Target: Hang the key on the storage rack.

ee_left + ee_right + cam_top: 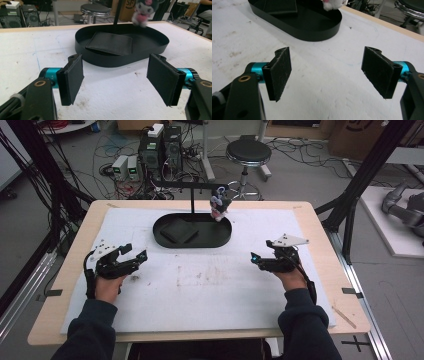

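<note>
A black oval tray (220,240) sits at the middle back of the white mat, with a flat black wallet-like pad (178,230) lying in its left half. A small plush toy (219,204) hangs from a black stand's crossbar over the tray's right end. My left gripper (141,256) rests low at the left of the mat, open, with nothing between its jaws; in its own view the tray (105,62) and pad (110,46) lie just ahead. My right gripper (254,258) is at the right, open and empty, pointing left; the tray (312,32) lies beyond it.
The white mat (200,285) covers a wooden table (320,245). A black stand post (192,200) rises behind the tray. Beyond the table are a round stool (248,153), computer boxes (161,150) and floor cables. Black frame posts flank both sides.
</note>
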### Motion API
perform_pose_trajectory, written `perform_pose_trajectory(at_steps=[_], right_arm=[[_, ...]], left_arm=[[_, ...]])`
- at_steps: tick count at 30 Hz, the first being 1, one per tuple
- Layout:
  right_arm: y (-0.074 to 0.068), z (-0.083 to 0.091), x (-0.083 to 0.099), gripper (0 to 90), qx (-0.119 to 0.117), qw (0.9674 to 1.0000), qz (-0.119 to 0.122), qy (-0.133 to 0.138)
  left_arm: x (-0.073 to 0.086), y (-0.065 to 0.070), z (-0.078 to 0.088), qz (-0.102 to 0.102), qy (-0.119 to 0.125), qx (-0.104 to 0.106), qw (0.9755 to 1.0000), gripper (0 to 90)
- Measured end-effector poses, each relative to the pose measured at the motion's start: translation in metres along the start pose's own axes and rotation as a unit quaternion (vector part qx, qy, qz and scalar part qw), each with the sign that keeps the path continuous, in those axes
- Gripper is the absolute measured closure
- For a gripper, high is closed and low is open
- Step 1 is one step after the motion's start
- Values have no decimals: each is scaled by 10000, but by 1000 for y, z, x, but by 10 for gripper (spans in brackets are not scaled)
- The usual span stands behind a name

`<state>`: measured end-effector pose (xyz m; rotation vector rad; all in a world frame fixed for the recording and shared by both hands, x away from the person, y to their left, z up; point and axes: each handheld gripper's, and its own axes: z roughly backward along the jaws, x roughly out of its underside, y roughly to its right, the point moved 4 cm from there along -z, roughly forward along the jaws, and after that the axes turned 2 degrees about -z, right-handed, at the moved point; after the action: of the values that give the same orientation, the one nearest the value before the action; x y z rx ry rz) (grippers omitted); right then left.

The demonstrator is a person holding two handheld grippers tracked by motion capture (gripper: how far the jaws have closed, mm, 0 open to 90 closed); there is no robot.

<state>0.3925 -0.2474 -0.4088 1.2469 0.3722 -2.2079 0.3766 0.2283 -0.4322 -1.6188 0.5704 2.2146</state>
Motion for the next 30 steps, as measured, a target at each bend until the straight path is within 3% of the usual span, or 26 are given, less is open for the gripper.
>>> perform_pose_trajectory(at_steps=[5, 20, 25, 30], right_arm=[[1, 10, 19, 219, 97, 9999, -86, 73], [13, 21, 28, 219, 397, 9987, -254, 199], [14, 22, 29, 219, 449, 9986, -244, 169], [17, 20, 34, 219, 570, 9983, -136, -31]], left_arm=[[0, 2, 0, -72, 11, 9, 10000, 291], [0, 4, 0, -147, -25, 14, 9999, 291], [-1, 5, 1, -169, -21, 30, 9999, 291], [-1, 5, 3, -208, -20, 47, 9998, 291]])
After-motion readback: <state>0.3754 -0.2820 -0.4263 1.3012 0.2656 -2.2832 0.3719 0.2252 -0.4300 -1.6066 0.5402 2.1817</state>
